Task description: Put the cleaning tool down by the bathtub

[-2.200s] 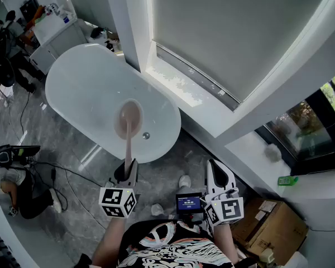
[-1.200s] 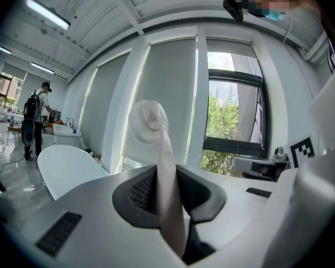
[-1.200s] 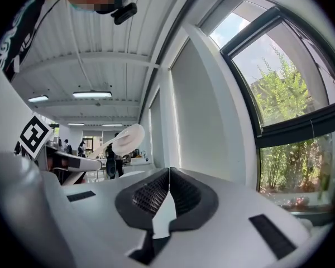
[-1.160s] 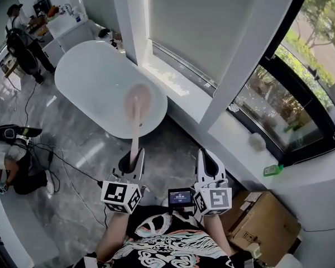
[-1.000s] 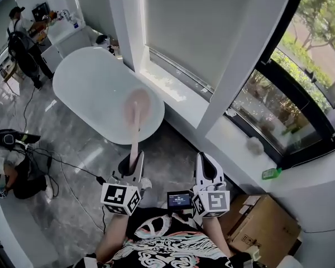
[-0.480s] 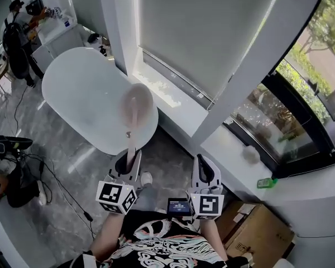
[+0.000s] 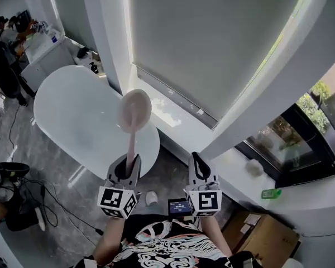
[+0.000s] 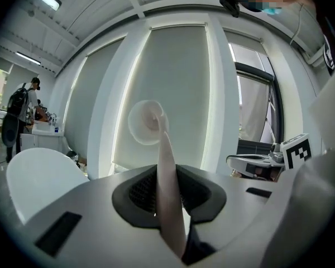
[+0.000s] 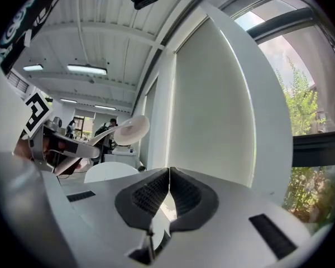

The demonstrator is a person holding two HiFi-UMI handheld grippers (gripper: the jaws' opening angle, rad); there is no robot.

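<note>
The left gripper [image 8: 163, 193] had its fingers [image 8: 138, 191] only narrowly apart, clamped on the pink handle of the cleaning tool [image 7: 132, 141], which filled the slot between the dark pads. The right gripper [image 9: 168, 190] held nothing; its fingers met along a thin seam. The two grippers [image 7: 129, 162] [image 7: 196, 162] sat side by side in front of the person, apart from each other.

The cleaning tool [image 8: 156, 141] was carried in the air. Its long axis ran straight out along the left gripper's fingers, away from the person, with the round pale head at the far end. In the head view that head lay over the near end of the white bathtub [image 7: 78, 121], beside the window ledge [image 7: 173, 108].
</note>
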